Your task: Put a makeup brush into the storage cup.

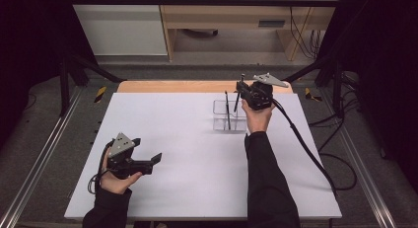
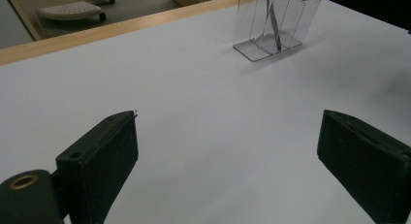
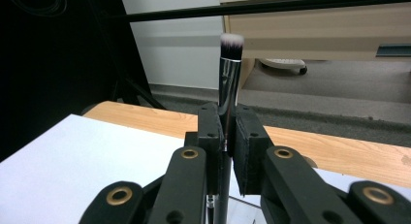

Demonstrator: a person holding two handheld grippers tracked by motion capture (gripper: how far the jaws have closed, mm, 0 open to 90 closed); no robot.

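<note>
Our right gripper (image 3: 227, 151) clamps a makeup brush (image 3: 229, 83) upright, directly over the clear holder (image 1: 229, 115). Our left gripper (image 1: 148, 161) rests spread and empty, well apart.

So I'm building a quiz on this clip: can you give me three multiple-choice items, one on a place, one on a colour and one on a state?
1. Where does the clear holder stand?
A. on the far part of the white table, by the right hand
B. at the near left corner
C. on the floor

2. What colour are the bristle tips of the makeup brush in the right tongs?
A. red
B. white
C. green

3. How are the left tongs?
A. shut on a brush
B. shut on nothing
C. open, holding nothing

Answers:
1 A: the high view shows the holder toward the far edge of the table, just beside the right hand.
2 B: the right gripper view shows a pale white tip above dark bristles.
3 C: the left gripper view shows the jaws wide apart with bare table between them.
</note>
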